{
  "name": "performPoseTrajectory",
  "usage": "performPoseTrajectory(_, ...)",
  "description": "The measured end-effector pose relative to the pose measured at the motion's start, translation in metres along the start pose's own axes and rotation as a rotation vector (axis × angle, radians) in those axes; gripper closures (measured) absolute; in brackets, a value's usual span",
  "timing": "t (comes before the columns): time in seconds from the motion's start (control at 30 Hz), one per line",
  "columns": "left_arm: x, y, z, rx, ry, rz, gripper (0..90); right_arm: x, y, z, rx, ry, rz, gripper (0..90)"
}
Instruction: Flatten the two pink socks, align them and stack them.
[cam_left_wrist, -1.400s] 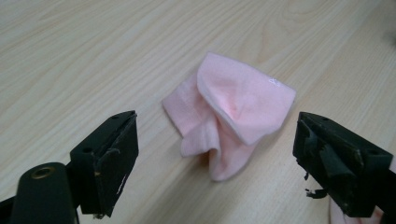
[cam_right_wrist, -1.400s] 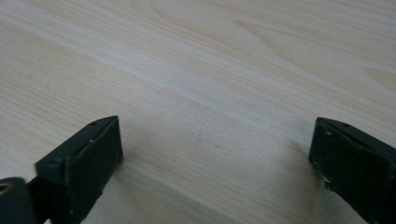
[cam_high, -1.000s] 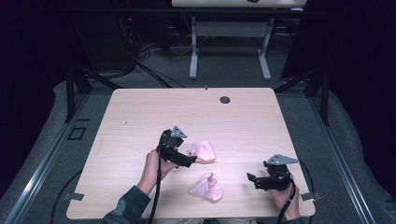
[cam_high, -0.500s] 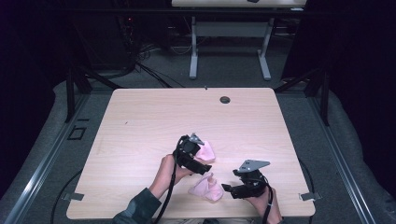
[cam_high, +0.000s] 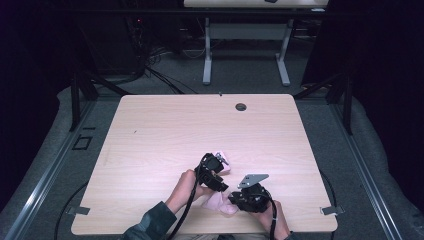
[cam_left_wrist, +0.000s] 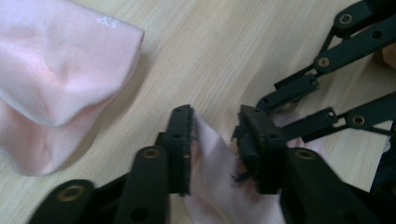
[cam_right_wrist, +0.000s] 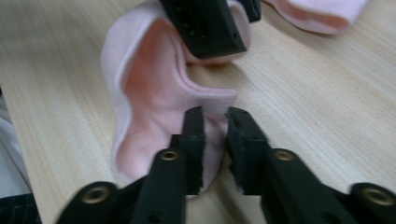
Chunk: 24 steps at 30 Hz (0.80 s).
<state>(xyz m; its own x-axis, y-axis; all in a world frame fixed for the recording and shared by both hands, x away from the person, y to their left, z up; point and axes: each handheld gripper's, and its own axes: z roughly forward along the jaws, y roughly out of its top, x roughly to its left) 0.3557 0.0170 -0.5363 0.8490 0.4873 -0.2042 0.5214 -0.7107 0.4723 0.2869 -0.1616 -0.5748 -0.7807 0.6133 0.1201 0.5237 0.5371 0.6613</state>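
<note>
Two pink socks lie on the wooden table (cam_high: 200, 125). The near sock (cam_high: 217, 204) sits between both grippers. My left gripper (cam_high: 221, 186) reaches down onto it; in the left gripper view its jaws (cam_left_wrist: 215, 116) stand close together with the sock's fabric (cam_left_wrist: 210, 177) pinched between them. My right gripper (cam_high: 233, 198) meets the sock from the right. In the right gripper view my right gripper (cam_right_wrist: 215, 116) is nearly closed on the sock's folded rim (cam_right_wrist: 149, 93). The second sock (cam_high: 223, 161) (cam_left_wrist: 60, 70) lies flat just beyond, partly hidden behind the left gripper.
A round cable hole (cam_high: 241, 107) sits near the table's far edge. The person's hands and a dark sleeve (cam_high: 152, 222) come in at the near edge. Another table's white legs (cam_high: 207, 50) and floor cables stand beyond.
Both grippers have moved inward to the near sock: the left down and right from the far sock, the right leftwards from the table's right side. Both now grip it.
</note>
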Motion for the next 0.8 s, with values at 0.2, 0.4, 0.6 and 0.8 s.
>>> performPoseTrajectory(0.2,0.002,-0.008,-0.005,-0.05,0.019,-0.002,86.2,0.0,-0.001,0.001,-0.006,0.031,0.016,87.9)
performPoseTrajectory(0.4,0.006,-0.018,-0.02,-0.147,0.056,-0.022,87.3,-0.001,-0.004,-0.003,-0.04,0.005,0.043,89.1)
performPoseTrajectory(0.6,0.002,-0.026,-0.044,-0.324,0.12,-0.008,87.2,-0.004,-0.006,-0.028,-0.117,-0.126,0.083,89.0)
performPoseTrajectory(0.8,-0.009,-0.041,-0.044,-0.345,0.145,0.003,79.7,0.0,-0.014,-0.038,-0.113,-0.226,0.107,88.4)
